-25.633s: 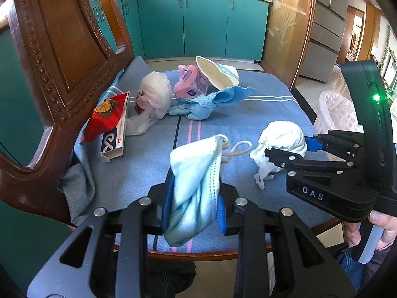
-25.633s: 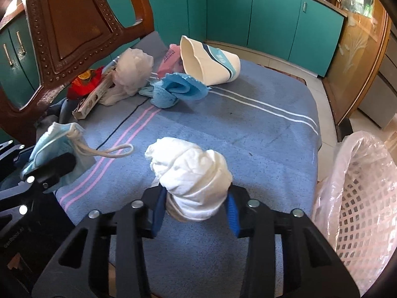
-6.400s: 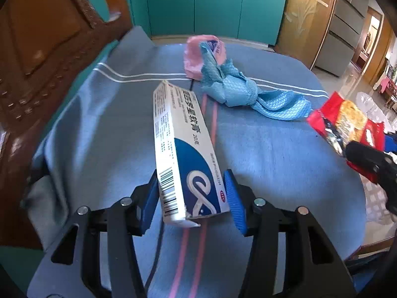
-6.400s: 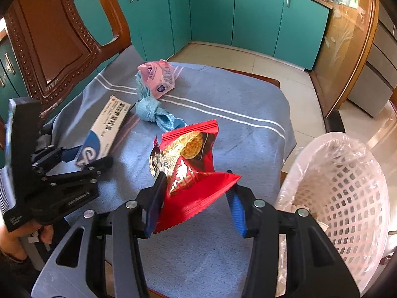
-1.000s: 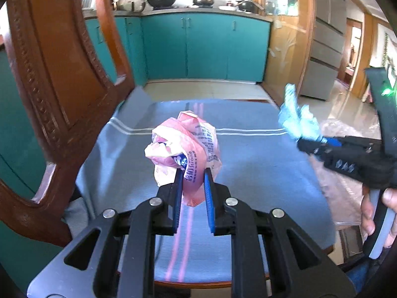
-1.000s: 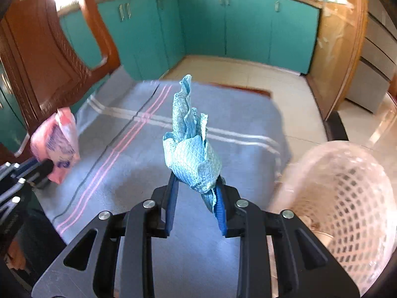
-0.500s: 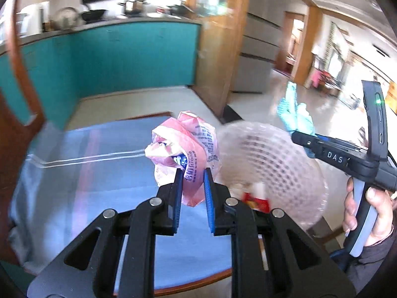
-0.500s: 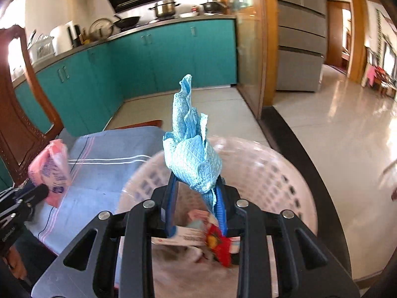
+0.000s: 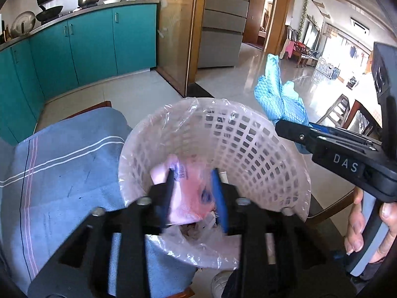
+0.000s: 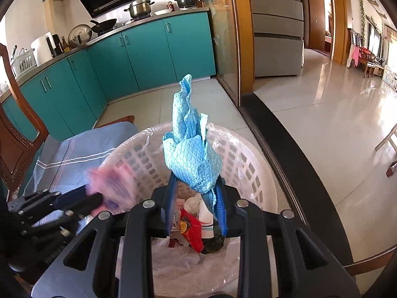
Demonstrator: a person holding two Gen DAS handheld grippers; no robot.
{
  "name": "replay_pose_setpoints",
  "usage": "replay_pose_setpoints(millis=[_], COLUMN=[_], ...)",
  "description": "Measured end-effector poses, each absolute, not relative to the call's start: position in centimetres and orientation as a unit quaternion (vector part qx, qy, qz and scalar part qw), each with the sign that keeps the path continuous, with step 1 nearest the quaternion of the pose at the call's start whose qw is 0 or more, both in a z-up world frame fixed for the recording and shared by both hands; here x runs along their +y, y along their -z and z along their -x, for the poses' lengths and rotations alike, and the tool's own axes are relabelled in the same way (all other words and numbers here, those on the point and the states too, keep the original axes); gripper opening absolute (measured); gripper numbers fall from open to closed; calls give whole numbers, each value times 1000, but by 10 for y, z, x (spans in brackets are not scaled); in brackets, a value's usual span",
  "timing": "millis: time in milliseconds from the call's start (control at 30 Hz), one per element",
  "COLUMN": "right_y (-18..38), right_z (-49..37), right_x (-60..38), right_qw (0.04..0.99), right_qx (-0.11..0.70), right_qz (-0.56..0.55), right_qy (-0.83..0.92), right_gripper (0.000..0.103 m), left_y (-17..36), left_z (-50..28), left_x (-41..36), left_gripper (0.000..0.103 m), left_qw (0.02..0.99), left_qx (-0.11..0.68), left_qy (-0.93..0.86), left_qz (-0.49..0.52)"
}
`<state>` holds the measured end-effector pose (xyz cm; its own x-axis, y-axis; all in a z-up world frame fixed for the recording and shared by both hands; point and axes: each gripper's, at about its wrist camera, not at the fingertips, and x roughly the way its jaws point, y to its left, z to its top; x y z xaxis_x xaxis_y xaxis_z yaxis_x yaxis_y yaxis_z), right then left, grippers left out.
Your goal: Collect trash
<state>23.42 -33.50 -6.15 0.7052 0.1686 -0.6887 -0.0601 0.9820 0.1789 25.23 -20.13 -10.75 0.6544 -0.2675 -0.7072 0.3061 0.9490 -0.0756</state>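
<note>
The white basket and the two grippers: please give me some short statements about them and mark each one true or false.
1. The right gripper holds a blue cloth. True.
2. The left gripper is open, with a pink wrapper between its fingers. True.
3. The white basket has no liner. False: a clear plastic bag lines it.
4. The basket is empty. False: a red packet and other trash lie inside.
5. The blue cloth already lies in the basket. False: it sticks up from the right gripper.

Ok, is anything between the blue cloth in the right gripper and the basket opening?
Nothing visible blocks it. The crumpled blue quilted cloth sits in the right gripper above the white lattice basket with a plastic liner. The left gripper and the pink plastic wrapper are off to its left.
</note>
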Motion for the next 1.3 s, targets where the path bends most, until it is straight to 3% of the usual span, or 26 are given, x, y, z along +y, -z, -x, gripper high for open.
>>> replay_pose_setpoints(millis=[200,267,400,533,700,833,1300], right_y=[59,56,52,44,30,15,-52], right_z=[-235,-234,-231,-225,-190,-129,13], right_x=[-330,-329,-332,-334,-327,-308,-236], right_qw=[921,923,928,939,957,965,982], right_qx=[379,372,359,326,269,233,186], right_qz=[-68,-70,-79,-95,-97,-110,-19], right_qy=[-63,-62,-60,-62,-48,-40,-13], right_gripper=[39,51,62,77,89,100,100], left_y=[100,96,86,72,48,29,-27], left_z=[-247,-244,-232,-206,-156,-110,20], left_x=[-196,-188,-175,-156,-125,-99,-54], left_gripper=[57,60,67,82,98,100,100], left_qw=[919,924,933,942,954,957,973], left_qx=[371,362,345,326,296,285,207], left_qy=[132,119,96,77,48,10,-96], left_qz=[-34,-34,-36,-31,-29,-48,-23])
